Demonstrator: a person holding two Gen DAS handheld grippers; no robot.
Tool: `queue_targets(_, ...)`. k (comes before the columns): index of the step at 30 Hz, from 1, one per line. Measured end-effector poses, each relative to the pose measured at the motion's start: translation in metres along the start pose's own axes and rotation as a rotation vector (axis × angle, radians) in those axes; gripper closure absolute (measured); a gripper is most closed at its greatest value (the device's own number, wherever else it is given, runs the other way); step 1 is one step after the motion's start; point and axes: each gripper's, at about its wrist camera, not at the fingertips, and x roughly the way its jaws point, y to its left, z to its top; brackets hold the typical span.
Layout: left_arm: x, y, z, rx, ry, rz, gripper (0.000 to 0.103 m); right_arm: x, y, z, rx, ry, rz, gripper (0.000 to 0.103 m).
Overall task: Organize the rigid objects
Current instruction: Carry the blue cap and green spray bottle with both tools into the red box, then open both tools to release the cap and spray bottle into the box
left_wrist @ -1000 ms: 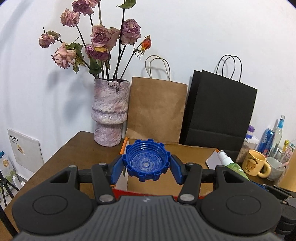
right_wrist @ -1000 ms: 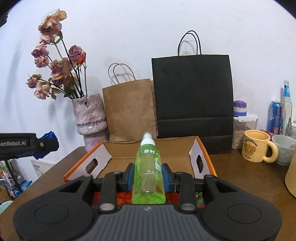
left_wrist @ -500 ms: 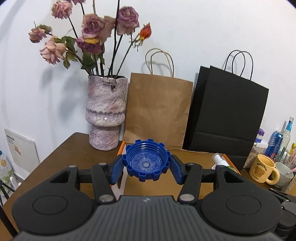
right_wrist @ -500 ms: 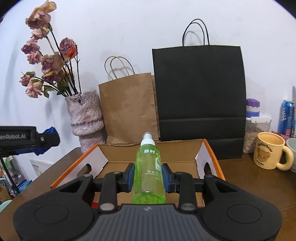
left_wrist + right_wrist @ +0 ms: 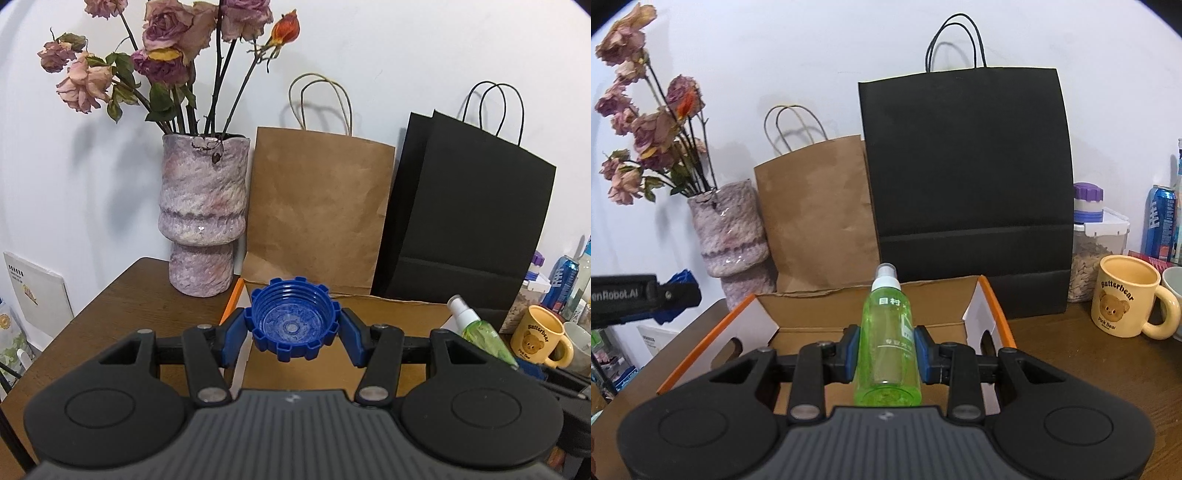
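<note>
My left gripper (image 5: 293,334) is shut on a blue ridged cap (image 5: 293,323), its hollow side facing the camera, held over the left end of an open cardboard box (image 5: 388,306). My right gripper (image 5: 887,349) is shut on a green spray bottle (image 5: 887,350) with a white nozzle, lying along the fingers above the same orange-edged box (image 5: 812,314). In the left wrist view the bottle (image 5: 480,332) pokes in from the right. In the right wrist view the left gripper's side (image 5: 646,295) shows at the left edge.
A pinkish vase (image 5: 203,218) of dried roses, a brown paper bag (image 5: 317,210) and a black paper bag (image 5: 967,177) stand behind the box on the wooden table (image 5: 1071,354). A yellow bear mug (image 5: 1126,299), a seed jar (image 5: 1097,251) and a blue can (image 5: 1161,221) sit right.
Both grippers have moved forward toward the box and the bags, which now look larger. The cap and the bottle stay gripped as before.
</note>
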Motion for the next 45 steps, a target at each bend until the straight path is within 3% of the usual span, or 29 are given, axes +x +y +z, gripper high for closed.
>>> queue_targets(16, 0.044, 0.0, -0.012, 0.032, 0.097, 0.054, 0.048, 0.044, -0.009, 0.006, -0.019, 0.05, -0.025, 0.073)
queue_targets(37, 0.056, -0.006, -0.021, 0.092, 0.14, 0.079, 0.047, 0.061, -0.006, -0.01, -0.069, 0.116, -0.033, 0.073)
queue_targets(39, 0.056, -0.006, -0.022, 0.096, 0.143, 0.081, 0.042, 0.062, -0.006, -0.011, -0.07, 0.129, -0.03, 0.072)
queue_targets(42, 0.054, -0.005, -0.02, 0.092, 0.132, 0.08, 0.019, 0.062, -0.007, -0.011, -0.069, 0.13, -0.032, 0.072)
queue_targets(43, 0.052, -0.005, -0.02, 0.092, 0.123, 0.078, 0.018, 0.061, -0.007, -0.01, -0.074, 0.129, -0.04, 0.067)
queue_targets(44, 0.051, -0.005, -0.02, 0.091, 0.115, 0.074, 0.016, 0.061, -0.007, -0.01, -0.078, 0.127, -0.043, 0.054)
queue_targets(45, 0.05, -0.004, -0.019, 0.089, 0.111, 0.071, 0.005, 0.06, -0.007, -0.009, -0.08, 0.122, -0.045, 0.045)
